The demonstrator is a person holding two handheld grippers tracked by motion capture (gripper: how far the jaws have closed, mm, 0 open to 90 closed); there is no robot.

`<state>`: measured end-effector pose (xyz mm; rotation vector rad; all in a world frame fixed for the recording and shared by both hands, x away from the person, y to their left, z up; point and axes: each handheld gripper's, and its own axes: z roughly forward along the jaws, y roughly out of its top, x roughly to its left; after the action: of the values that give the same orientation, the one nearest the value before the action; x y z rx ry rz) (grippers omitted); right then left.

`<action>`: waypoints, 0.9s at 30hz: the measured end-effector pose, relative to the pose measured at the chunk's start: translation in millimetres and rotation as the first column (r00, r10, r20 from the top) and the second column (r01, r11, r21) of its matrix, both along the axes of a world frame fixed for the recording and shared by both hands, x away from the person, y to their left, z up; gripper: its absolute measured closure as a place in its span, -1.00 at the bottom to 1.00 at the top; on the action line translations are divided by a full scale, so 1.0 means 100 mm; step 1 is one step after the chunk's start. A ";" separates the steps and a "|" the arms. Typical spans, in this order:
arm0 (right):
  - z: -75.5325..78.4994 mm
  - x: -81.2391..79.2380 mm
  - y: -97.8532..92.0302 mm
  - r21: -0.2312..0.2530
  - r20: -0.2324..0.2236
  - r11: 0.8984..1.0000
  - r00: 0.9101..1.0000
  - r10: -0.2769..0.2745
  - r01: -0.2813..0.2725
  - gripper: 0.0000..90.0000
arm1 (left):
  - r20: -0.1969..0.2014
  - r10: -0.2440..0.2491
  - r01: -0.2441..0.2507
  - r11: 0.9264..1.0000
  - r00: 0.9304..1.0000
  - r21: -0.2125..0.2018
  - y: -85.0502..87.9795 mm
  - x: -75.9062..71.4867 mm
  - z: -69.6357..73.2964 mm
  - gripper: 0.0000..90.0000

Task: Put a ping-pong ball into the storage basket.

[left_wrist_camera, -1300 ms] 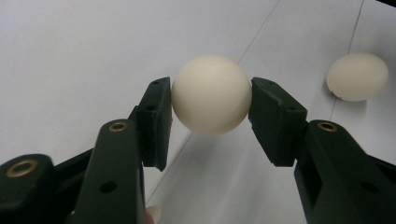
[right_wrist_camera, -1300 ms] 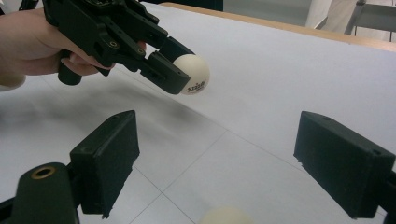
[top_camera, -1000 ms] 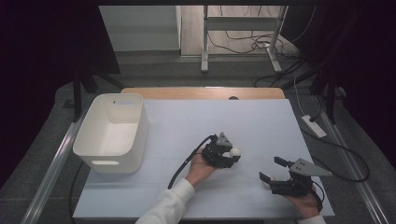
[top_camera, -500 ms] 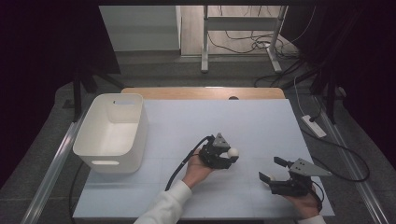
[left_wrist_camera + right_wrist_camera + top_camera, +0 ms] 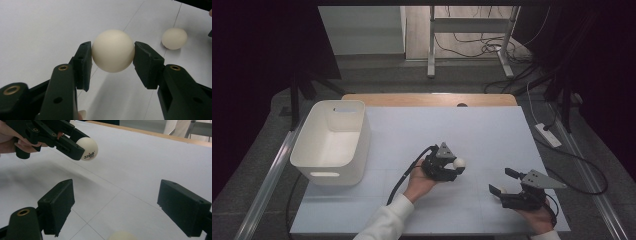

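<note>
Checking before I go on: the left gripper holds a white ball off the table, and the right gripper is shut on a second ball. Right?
Not quite. The right gripper is open, its jaws wide apart in the right gripper view. The left gripper does hold a ball.

The high view is dim at its edges: the left and right sides sink into near black, while the pale table (image 5: 492, 135) and the floor beyond it are evenly lit from above. Detail there is soft and slightly grainy. In the left gripper view the clamped ball (image 5: 113, 50) is sharp and glare-free, casting a soft shadow toward the near edge; the second ball (image 5: 174, 38) farther off is slightly blurred.
</note>
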<state>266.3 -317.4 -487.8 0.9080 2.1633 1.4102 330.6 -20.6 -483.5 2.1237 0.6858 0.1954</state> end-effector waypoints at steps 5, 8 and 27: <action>0.00 0.00 0.00 -0.001 -0.001 1.000 1.000 0.000 0.000 -0.69 | 0.001 0.003 -0.003 1.000 1.000 -0.008 0.01 -0.01 0.01 0.13; 0.00 0.00 0.00 -0.001 -0.001 1.000 1.000 0.000 0.000 -0.69 | 0.000 0.001 -0.001 1.000 1.000 -0.009 0.02 -0.01 0.02 0.13; -0.01 0.00 0.02 -0.006 0.000 1.000 1.000 0.003 -0.003 -0.69 | 0.017 0.001 -0.001 1.000 1.000 -0.017 0.06 -0.05 0.08 0.13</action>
<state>266.3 -315.6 -488.5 0.9035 2.1687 1.4043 325.5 -14.8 -475.4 2.1032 0.6767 0.2068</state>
